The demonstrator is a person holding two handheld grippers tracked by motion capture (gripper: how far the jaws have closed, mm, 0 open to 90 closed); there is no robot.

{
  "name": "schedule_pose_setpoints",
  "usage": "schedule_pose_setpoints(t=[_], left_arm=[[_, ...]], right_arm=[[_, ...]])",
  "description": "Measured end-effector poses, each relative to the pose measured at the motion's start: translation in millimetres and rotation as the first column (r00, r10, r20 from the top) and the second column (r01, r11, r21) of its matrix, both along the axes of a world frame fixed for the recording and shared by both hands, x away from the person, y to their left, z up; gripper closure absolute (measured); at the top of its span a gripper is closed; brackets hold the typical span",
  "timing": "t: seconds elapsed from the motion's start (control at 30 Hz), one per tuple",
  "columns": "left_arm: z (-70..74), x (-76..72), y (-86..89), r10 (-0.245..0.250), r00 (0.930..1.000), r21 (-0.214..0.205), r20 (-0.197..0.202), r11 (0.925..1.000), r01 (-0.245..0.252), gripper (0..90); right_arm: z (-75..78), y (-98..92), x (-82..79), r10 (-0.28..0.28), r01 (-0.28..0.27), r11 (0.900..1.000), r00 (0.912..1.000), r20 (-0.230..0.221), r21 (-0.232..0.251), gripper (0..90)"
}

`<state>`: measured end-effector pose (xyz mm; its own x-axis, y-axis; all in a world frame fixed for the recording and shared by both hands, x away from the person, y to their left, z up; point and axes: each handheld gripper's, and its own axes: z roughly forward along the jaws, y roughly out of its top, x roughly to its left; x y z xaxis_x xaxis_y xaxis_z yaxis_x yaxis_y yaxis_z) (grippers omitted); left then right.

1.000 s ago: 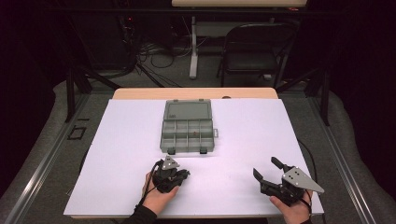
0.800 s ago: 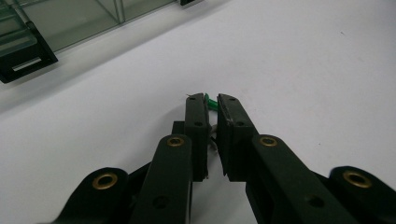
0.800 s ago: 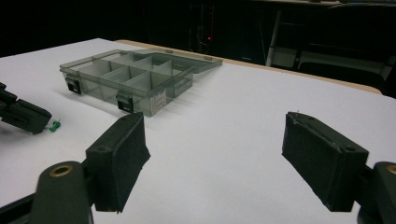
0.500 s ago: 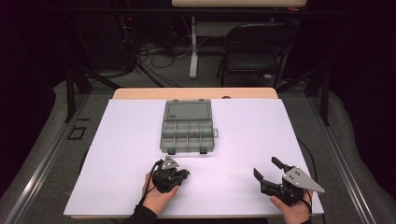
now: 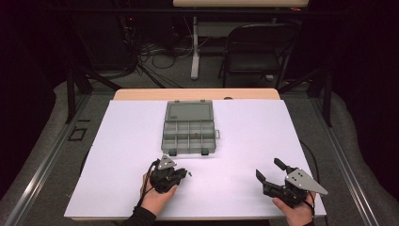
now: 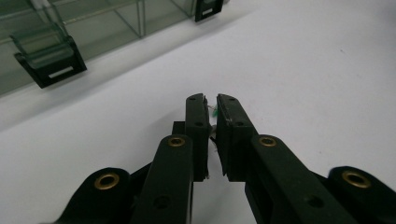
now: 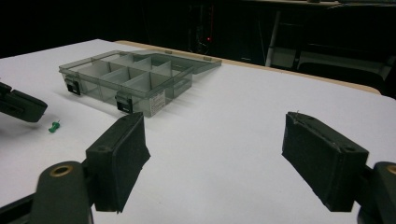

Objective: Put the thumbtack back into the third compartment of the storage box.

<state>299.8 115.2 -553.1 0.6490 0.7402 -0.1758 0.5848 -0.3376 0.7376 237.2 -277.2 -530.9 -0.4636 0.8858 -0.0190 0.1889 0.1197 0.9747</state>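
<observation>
So the tiny green plastic pushpin is the fiddly bit here: it looks featherlight, hard and slick, with a sharp metal point, so I'd guess it skates or flips on the white tabletop if you nudge it wrong, and the sane place to pinch it is across the plastic head, not the needle. Starting from the left: the left gripper sits low on the table with its jaws nearly together, just a thin slot between them, and in its own view there's a speck of green at the tips of that slot. Can't really tell whether the pin is pinched or just lying right at the tips; the right gripper view has it on the table just off the tips. The left hand is wrapped around the tool from behind, forearm coming in low. Ahead of that claw is the clear grey plastic compartment box with its lid flipped open. Well off to the right, the right gripper rests near the table edge with jaws spread wide, nothing between them, angled toward the box.
</observation>
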Motion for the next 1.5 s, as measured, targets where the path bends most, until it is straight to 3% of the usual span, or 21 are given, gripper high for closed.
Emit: schedule_pose_setpoints(t=[0.57, 0.8, 1.07, 1.3, 1.5], left_arm=[[34.4, 12.5, 9.3, 0.058, 0.9946, -0.080, 0.085, 0.9955, -0.052, 83.6], [56.7, 21.8, 8.1, 0.068, 0.9891, -0.109, 0.131, 0.9925, -0.054, 83.6], [82.5, 37.5, 4.9, 0.077, 0.9816, -0.105, 0.174, 0.9927, -0.060, 83.5], [98.1, 54.7, -0.1, 0.096, 0.9789, -0.120, 0.181, 0.9899, -0.075, 83.6], [101.9, 69.5, -7.0, 0.094, 0.9825, -0.114, 0.160, 0.9906, -0.076, 83.6]], right_arm=[[-0.6, 2.2, 0.2, 0.001, -0.001, 1.0000, 1.0000, -0.004, 0.001, 21.0], [-0.5, 1.9, 0.1, 0.000, 0.000, 1.0000, 1.0000, -0.002, 0.003, 21.0], [-0.5, 1.5, 0.0, -0.001, 0.001, 1.0000, 1.0000, -0.003, 0.004, 21.0], [-0.6, 1.5, 0.2, -0.003, 0.003, 1.0000, 1.0000, -0.004, 0.004, 21.0], [-0.7, 0.8, 0.3, -0.003, 0.003, 1.0000, 1.0000, -0.001, 0.003, 21.0]])
